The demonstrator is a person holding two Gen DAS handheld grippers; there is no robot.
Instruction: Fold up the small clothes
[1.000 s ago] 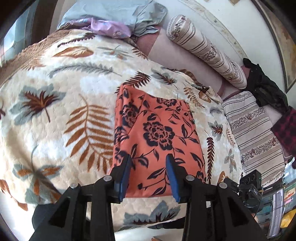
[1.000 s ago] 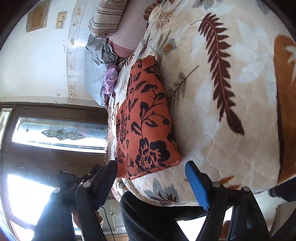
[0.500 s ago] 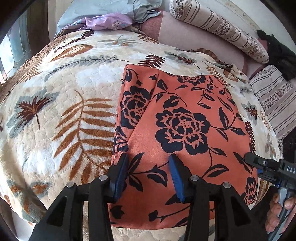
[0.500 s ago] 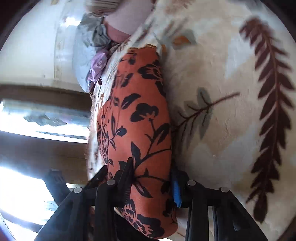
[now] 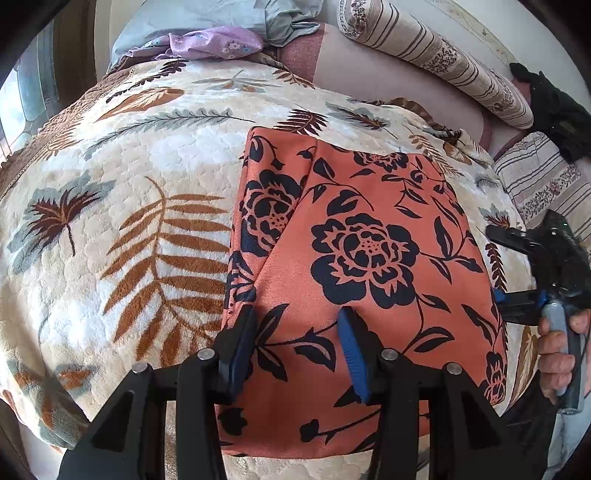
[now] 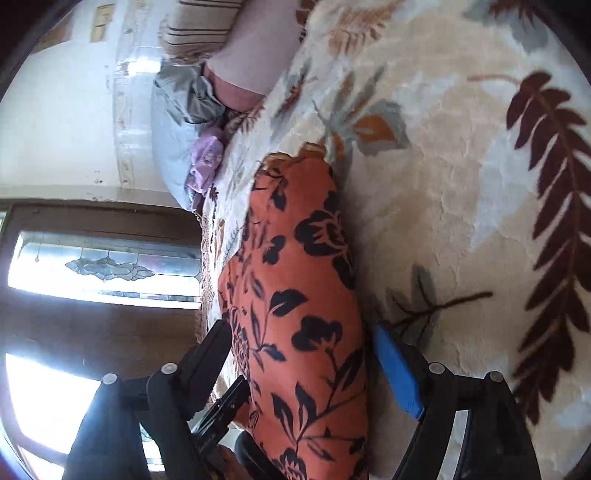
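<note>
My left tool and right tool gape over the cloth — soft, slippery — so I'd pinch its near hem.

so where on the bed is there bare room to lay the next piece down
Widest free patch: the leaf-print blanket left of the orange floral garment, bounded up top by the grey and lilac clothes pile. A narrower strip lies between garment and striped bolster. Crowded: the near edge, where left gripper and right gripper straddle the garment, open.
</note>
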